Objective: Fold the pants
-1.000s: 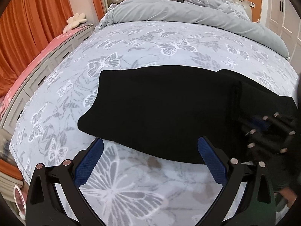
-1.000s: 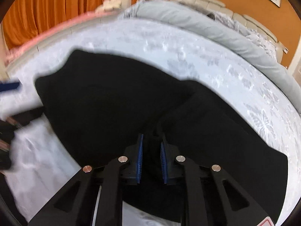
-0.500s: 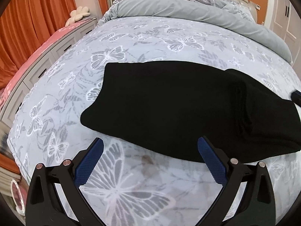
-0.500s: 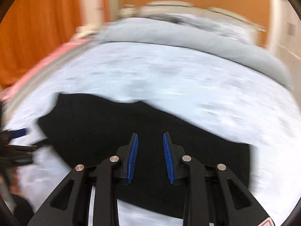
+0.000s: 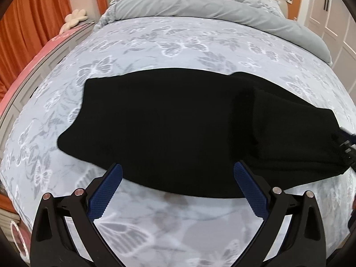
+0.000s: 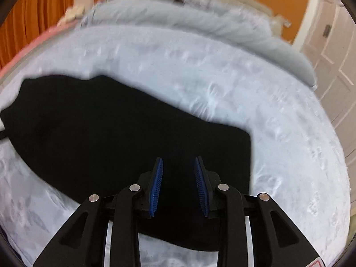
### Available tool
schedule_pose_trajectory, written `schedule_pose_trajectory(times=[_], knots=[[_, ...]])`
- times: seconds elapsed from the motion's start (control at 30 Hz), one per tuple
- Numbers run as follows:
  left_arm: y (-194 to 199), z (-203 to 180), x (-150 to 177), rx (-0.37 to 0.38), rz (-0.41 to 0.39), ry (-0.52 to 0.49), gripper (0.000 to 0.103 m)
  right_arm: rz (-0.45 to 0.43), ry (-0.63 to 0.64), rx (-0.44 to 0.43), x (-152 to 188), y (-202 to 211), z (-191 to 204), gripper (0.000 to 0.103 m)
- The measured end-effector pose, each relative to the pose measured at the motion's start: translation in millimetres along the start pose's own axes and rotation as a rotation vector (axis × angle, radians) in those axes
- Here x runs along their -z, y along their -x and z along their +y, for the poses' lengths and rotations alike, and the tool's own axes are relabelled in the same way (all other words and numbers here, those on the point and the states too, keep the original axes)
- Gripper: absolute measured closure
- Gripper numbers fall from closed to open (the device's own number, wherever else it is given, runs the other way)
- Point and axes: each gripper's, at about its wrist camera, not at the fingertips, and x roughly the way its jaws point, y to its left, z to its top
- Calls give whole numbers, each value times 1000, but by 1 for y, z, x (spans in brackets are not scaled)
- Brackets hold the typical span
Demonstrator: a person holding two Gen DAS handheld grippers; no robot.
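Note:
The black pants (image 5: 169, 129) lie folded flat across a bed with a grey butterfly-print sheet (image 5: 178, 42); a doubled layer shows at their right end. My left gripper (image 5: 178, 175) is wide open and empty, just in front of the pants' near edge. My right gripper (image 6: 179, 171) is partly open and empty, held above the right end of the pants (image 6: 111, 138); that view is blurred. A bit of the right gripper (image 5: 347, 143) shows at the right edge of the left wrist view.
A rolled grey duvet (image 5: 222, 9) lies at the head of the bed. Orange curtains (image 5: 26, 29) and a pink-topped drawer unit (image 5: 33, 64) stand on the left. White closet doors (image 5: 333, 17) are on the right.
My right gripper let go of the pants, opened a little and drew back to the right end. The pants now lie flat. My left gripper stayed open and shifted slightly.

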Motion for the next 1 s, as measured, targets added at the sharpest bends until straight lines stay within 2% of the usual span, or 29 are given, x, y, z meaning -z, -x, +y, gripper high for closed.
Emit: schedule_pose_trajectory(times=[0.03,0.1,0.2,0.27,0.37,0.5,0.57,0.7,0.87,1.0], knots=[[-1,-6,0,-1,-2,-11,5,40,-2,-1,4,-13,1,74],[-3,-15,0,-11,0,-29,5,15,-1,23,-2,-6,5,74],[-5,-22,1,-3,3,-42,5,-89,-42,-75,-12,29,8,73],[-5,-21,0,-5,2,-43,5,-122,-71,-115,-14,44,8,69],[-7,-14,1,-17,5,-32,5,-127,-96,-147,-20,47,9,69],[-8,5,2,-35,11,-4,5,-143,-106,-160,-27,44,17,68],[-8,15,4,-47,11,9,5,-150,-105,-167,-30,45,25,60],[-10,41,8,-76,19,42,5,-160,-79,-185,-36,45,46,60],[-11,73,17,-114,32,78,5,-184,-25,-258,-53,30,92,60],[-13,99,23,-124,51,124,5,-183,15,-205,-74,1,128,60]])
